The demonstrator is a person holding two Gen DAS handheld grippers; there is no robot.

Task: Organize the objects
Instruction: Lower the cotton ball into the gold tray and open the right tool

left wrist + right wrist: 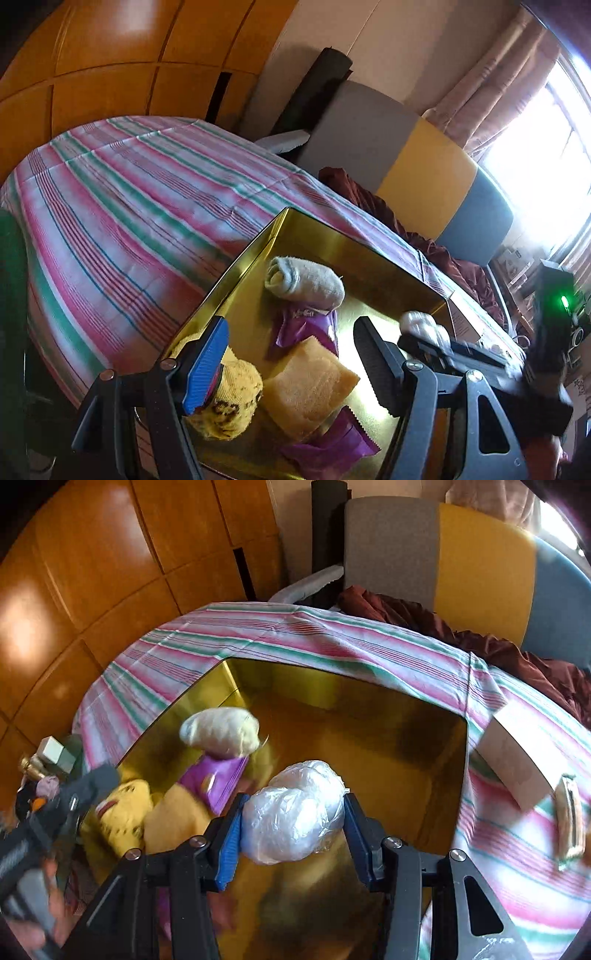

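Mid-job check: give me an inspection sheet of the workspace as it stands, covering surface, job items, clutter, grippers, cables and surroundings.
Surface: striped bedspread with a gold tray on it.
Job's things: in the tray, a rolled grey towel, purple wrapper, yellow sponge, yellow sock.
Clutter: white box and a small framed item beside the tray.
Grippers: left gripper open and empty over the tray; right gripper clamps a white plastic bundle above the tray.
Cables: nothing seen.
Surroundings: wooden wardrobe, grey-yellow-blue headboard, maroon cloth, curtained window.
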